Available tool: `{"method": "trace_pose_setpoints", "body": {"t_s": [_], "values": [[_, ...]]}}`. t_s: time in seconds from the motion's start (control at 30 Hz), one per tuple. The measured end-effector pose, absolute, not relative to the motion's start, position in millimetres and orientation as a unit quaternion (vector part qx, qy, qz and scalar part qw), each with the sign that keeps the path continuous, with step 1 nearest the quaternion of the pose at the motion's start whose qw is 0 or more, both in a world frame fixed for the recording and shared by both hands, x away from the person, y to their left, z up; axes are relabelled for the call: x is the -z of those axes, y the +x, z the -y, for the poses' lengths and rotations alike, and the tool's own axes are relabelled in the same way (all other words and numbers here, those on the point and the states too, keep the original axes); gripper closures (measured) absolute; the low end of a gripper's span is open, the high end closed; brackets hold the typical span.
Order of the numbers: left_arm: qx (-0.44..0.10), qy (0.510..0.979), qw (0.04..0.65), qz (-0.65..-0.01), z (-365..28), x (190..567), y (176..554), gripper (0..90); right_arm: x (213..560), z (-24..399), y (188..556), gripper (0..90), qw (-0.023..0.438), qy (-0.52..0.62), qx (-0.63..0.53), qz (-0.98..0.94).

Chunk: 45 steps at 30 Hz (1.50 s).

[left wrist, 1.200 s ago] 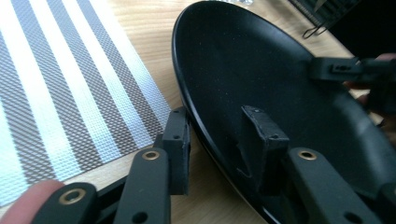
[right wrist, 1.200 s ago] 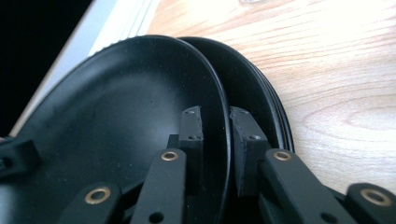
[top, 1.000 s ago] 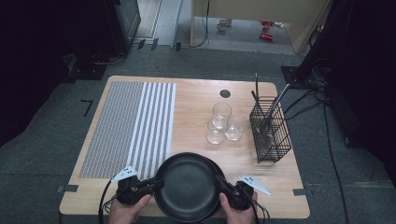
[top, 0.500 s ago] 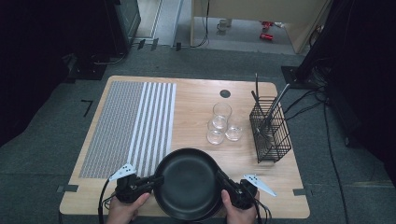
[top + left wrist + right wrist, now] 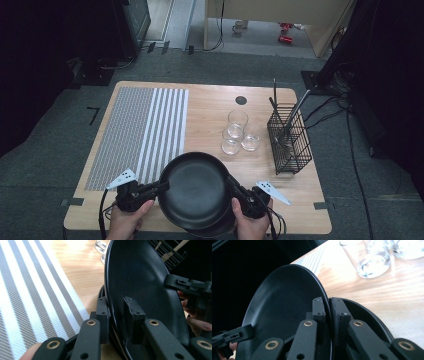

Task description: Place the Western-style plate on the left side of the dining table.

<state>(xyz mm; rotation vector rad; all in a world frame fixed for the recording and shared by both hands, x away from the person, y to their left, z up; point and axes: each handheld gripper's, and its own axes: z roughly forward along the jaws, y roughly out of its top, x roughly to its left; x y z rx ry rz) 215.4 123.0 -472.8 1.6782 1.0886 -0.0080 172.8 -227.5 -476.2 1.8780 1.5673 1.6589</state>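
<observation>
A black plate (image 5: 197,192) hangs near the table's front edge, gripped at opposite sides. My left gripper (image 5: 162,187) is shut on its left rim. In the left gripper view the jaws (image 5: 117,312) straddle that rim, one pad on each face. My right gripper (image 5: 232,189) is shut on the right rim, and in the right gripper view its jaws (image 5: 329,306) pinch the thin edge. The plate (image 5: 284,307) tilts above a second black plate (image 5: 367,315), which lies on the wood beneath it and peeks out at the front (image 5: 212,233).
Three clear glasses (image 5: 237,120) (image 5: 230,142) (image 5: 250,141) stand behind the plate. A black wire basket (image 5: 290,142) with utensils stands at the right. A striped grey-white mat (image 5: 140,130) covers the left half of the wooden table (image 5: 210,105).
The held plate has come up a little, mostly on its right side, with the right hand. Both grippers have stayed on its rim.
</observation>
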Motion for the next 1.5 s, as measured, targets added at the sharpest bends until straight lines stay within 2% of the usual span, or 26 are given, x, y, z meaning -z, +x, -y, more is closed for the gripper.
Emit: {"method": "trace_pose_setpoints", "body": {"t_s": [0.37,0.83,1.5], "values": [[-0.018,0.695,0.546,-0.468,-149,458,229,76.3,460,201,200,82.9,0.092,0.614,-0.564,-0.544],[-0.045,0.687,0.547,-0.477,-181,438,256,76.6,451,168,234,83.0,0.068,0.609,-0.575,-0.542],[-0.067,0.664,0.551,-0.502,-219,428,295,76.6,436,127,289,82.9,0.061,0.598,-0.569,-0.562]]}}
